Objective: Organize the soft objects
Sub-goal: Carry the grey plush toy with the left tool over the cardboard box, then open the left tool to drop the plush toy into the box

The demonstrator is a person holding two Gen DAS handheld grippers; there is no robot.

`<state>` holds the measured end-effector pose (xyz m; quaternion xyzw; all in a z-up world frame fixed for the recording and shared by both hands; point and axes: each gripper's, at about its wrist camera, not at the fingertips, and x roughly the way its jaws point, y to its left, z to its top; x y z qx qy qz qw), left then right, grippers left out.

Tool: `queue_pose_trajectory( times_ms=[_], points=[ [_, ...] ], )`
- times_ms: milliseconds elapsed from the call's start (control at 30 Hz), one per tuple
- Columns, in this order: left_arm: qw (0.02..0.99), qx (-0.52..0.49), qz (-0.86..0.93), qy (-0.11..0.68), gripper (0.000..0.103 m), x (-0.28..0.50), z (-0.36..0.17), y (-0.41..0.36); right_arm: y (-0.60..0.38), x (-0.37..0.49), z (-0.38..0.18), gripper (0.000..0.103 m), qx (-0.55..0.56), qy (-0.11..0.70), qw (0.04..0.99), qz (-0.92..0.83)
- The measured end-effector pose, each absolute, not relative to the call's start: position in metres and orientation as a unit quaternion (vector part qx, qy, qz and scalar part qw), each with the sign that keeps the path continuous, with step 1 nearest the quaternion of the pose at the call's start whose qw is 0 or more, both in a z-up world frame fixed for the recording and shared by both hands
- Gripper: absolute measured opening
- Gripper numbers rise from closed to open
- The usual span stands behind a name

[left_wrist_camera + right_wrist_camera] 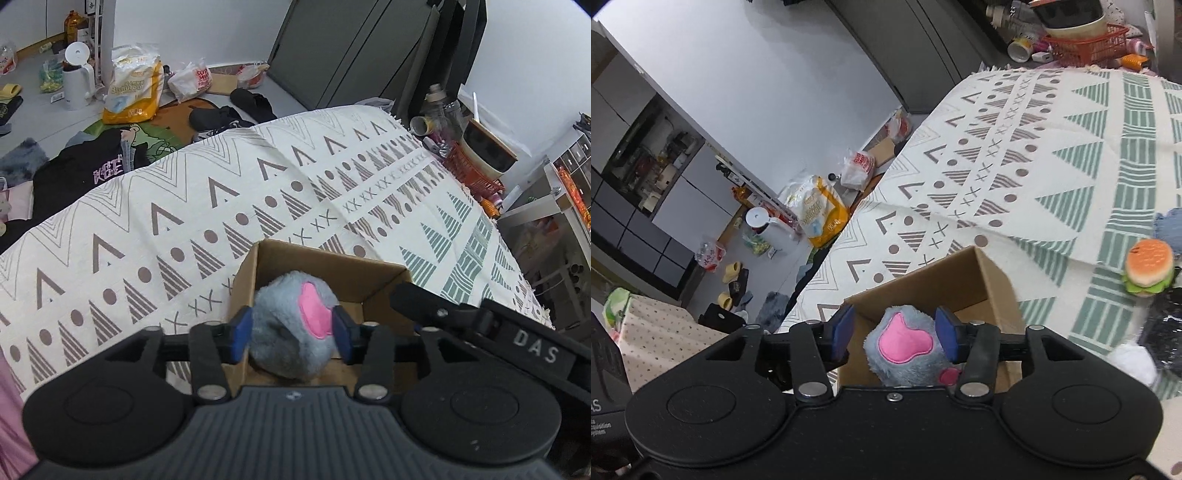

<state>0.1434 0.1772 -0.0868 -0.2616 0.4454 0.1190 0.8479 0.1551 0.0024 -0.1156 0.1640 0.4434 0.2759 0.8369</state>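
A grey plush toy [291,325] with a pink patch sits between the blue pads of my left gripper [291,334], which touch it on both sides, above an open cardboard box [332,266]. In the right wrist view the same plush toy [905,347] lies low over the box [945,280]. My right gripper [895,334] hovers over it, open, with a gap at its left pad [844,332]. The right gripper's black body [480,317] reaches in from the right. A burger plush [1148,271] lies on the cloth to the right.
The box stands on a patterned cloth [221,206] covering a wide surface. An orange basket [476,170] with a bowl and bottles sits at the far edge. A black shiny item [1163,332] and white fluff [1134,362] lie near the burger. Bags and clothes litter the floor [44,110].
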Motion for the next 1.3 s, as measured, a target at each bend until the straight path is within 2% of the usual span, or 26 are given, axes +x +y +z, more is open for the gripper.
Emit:
queue_pose_trajectory(
  times_ms=[67,133,300,800,1300],
  points=[
    [0.854,-0.252,0.120,0.439,0.056,0.140,-0.080,0.173,-0.007,0.152,-0.111,0.055,0.165,0.438,0.841,0.272],
    [0.860,-0.235,0.128,0.435,0.069,0.137,-0.073,0.166,-0.016,0.148,-0.106,0.065,0.162,0.432,0.846,0.266],
    [0.873,-0.216,0.135,0.416,0.078,0.126,-0.060,0.153,-0.039,0.140,-0.098,0.076,0.168,0.424,0.852,0.258],
    [0.893,-0.190,0.103,0.395,0.082,0.104,-0.038,0.089,-0.120,0.107,-0.076,0.102,0.159,0.384,0.887,0.202],
    [0.911,-0.164,0.082,0.370,0.082,0.091,-0.022,0.033,-0.188,0.082,-0.072,0.103,0.133,0.361,0.906,0.179]
  ],
)
